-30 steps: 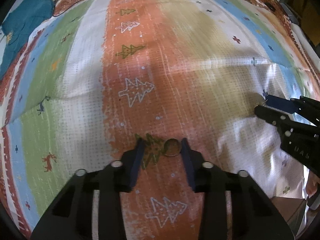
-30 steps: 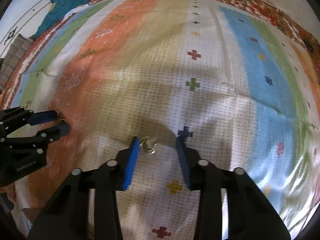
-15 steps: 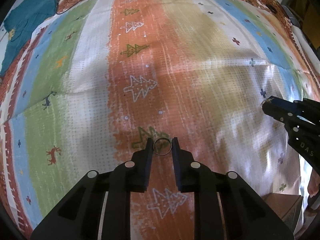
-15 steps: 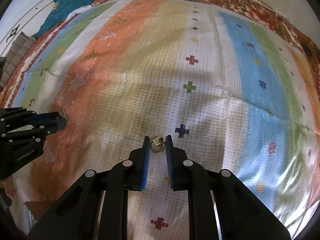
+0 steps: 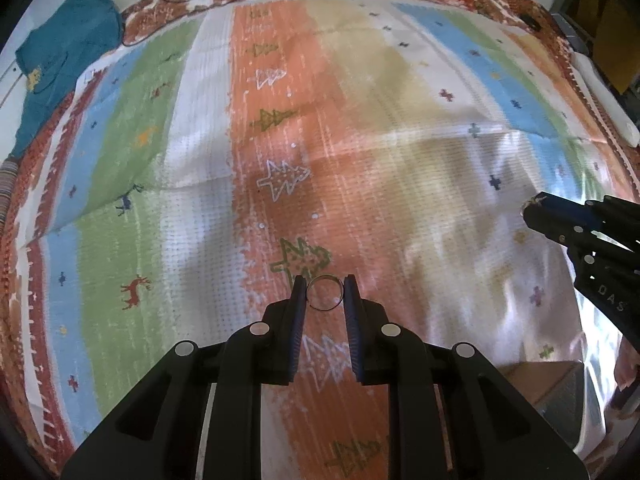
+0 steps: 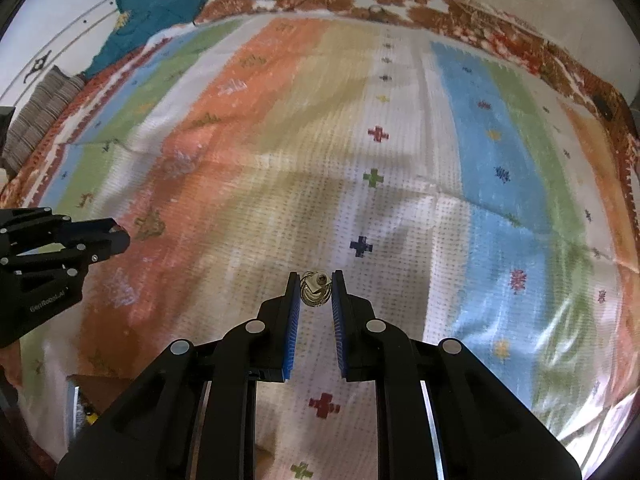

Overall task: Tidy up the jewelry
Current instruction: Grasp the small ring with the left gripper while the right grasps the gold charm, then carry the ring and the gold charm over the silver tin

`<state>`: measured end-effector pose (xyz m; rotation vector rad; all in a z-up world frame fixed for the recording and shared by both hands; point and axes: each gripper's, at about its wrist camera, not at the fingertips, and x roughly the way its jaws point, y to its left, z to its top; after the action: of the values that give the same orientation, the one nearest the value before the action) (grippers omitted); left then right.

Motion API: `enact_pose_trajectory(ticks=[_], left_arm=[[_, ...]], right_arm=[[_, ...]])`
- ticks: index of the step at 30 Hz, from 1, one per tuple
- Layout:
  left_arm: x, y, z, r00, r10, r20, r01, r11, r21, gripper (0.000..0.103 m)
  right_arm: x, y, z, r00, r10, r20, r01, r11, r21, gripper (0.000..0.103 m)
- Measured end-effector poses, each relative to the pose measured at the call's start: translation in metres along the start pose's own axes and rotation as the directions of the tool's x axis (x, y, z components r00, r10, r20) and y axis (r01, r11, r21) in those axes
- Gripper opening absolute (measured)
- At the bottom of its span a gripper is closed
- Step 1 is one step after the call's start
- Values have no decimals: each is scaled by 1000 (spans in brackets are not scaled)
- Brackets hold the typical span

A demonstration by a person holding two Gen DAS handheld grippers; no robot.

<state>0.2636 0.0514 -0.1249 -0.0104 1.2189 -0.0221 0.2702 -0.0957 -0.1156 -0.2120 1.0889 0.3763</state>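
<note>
Left gripper (image 5: 325, 294): clamped across plain ring (image 5: 325, 293), above bedspread (image 5: 200, 152) | Right gripper (image 6: 316, 290): clamped on ornate ring (image 6: 316, 289) | Handling: light, rigid, likely slippery; hold across band.

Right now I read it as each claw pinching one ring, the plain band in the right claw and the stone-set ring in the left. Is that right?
Not quite: the rings are swapped. The left wrist view shows the left claw pinching the plain band, and the right wrist view shows the right claw pinching the stone-set ring. Each claw does hold one ring.
</note>
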Motion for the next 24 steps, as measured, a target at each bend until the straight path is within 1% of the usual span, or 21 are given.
enact_pose_trajectory(ticks=[11, 18, 21, 24], left_arm=[[-41, -10, -10, 998, -33, 56, 33, 999, 1, 19], [-63, -18, -20, 994, -52, 95, 51, 999, 15, 18], [-73, -21, -25, 991, -41, 124, 39, 999, 17, 18], [-80, -25, -29, 990, -54, 134, 52, 998, 19, 18]], right_arm=[[-38, 11, -11, 998, -4, 57, 6, 999, -36, 17], [-59, 18, -22, 996, 9, 85, -4, 998, -57, 17], [-66, 21, -27, 996, 14, 93, -8, 998, -63, 17], [-73, 25, -32, 995, 22, 100, -15, 997, -73, 17]])
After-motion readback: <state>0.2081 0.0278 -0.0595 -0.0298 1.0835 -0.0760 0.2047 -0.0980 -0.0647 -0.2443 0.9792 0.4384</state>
